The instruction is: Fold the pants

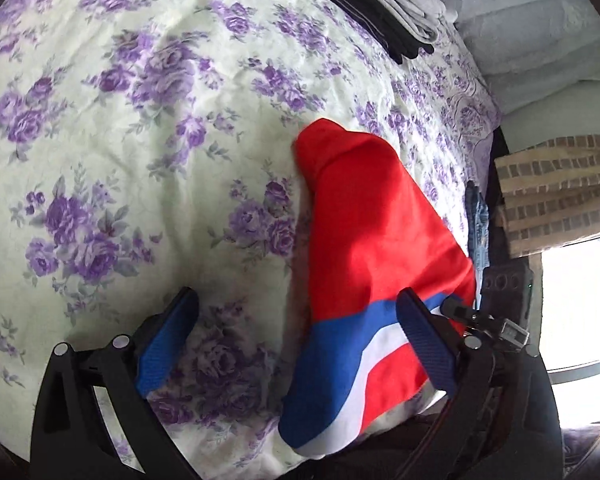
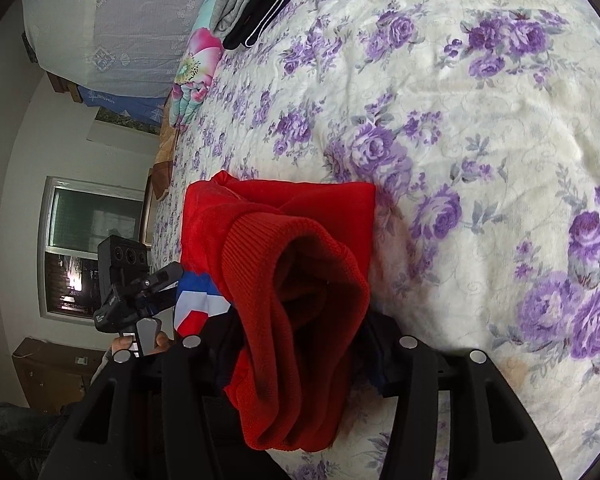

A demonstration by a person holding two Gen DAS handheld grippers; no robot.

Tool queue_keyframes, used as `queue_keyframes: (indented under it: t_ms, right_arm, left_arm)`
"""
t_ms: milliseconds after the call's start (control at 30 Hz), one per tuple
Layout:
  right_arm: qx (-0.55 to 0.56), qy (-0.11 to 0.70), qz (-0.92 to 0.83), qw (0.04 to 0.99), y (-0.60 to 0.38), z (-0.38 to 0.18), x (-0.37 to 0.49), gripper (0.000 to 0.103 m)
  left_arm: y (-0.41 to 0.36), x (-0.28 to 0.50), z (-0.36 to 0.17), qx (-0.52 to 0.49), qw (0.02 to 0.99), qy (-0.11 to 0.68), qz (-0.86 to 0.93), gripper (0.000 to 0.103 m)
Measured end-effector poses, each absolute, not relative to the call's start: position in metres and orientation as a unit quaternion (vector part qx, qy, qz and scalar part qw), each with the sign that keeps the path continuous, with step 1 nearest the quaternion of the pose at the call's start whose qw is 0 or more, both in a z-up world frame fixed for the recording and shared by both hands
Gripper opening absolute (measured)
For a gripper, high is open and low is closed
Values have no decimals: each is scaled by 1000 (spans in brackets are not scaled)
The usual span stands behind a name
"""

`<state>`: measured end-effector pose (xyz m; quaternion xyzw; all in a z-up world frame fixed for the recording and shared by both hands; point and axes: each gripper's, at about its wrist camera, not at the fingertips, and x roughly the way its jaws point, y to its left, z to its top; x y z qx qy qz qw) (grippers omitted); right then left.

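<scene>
We are looking at one pair of pants, red knit with a blue and white band near one end, lying partly folded on the bed near its edge. We are judging them soft, light and limp: they will be sagging and sliding off any fold unless we are taking them by a firm part, so the ribbed waistband or a doubled hem is looking like the best place to pinch. The left tongs are standing wide apart, one blue pad over the bedspread and the other over the banded end, clamping nothing. The right tongs are hidden under the bunched ribbed cloth draped over them, so we cannot tell whether they are pinching it. Counting: one pair of red pants, two tongs, one stack of folded clothes in grey and black farther up the bed, and one flowered quilt beside it.
</scene>
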<state>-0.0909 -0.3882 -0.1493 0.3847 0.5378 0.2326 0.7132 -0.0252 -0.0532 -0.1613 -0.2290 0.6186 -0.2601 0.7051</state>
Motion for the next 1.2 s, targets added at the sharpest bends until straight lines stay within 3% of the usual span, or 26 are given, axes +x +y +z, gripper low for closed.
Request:
queue_keyframes:
  t_ms: [100,367,467,733,800,933,1000,1200]
  right_arm:
    - [355,523,215,745,-394,-130,-96,60]
    - [297,462,244,799,-390,-71,-53,62]
    - [231,479,291,795,-335,-63,-13,62]
    - [-50,527,351,772,-181,-65,57,59]
    - [-115,529,362,759,-159,-67,52,54]
    - [-229,530,352,737,-134,-84,44,36]
    - [-230,534,351,735,-135,-85,46,22]
    - [-120,533,337,767,-173,-51,54,15]
  left_arm:
    - [-46,-32,-162,-218,700,627,-265,96]
    - [-90,-71,-152,-60,714,619,-323,95]
    - [-99,-72,-139,-60,726,593,-343,66]
    - [-111,-65,-133,-65,728,578,-364,50]
    - [-108,-65,-133,-74,727,576,-367,41]
    - [-102,-71,-126,-66,733,561,-378,37]
    - [-103,-72,-122,-50,735,557,-383,37]
    - [-117,-84,-105,-11,734,535,-418,35]
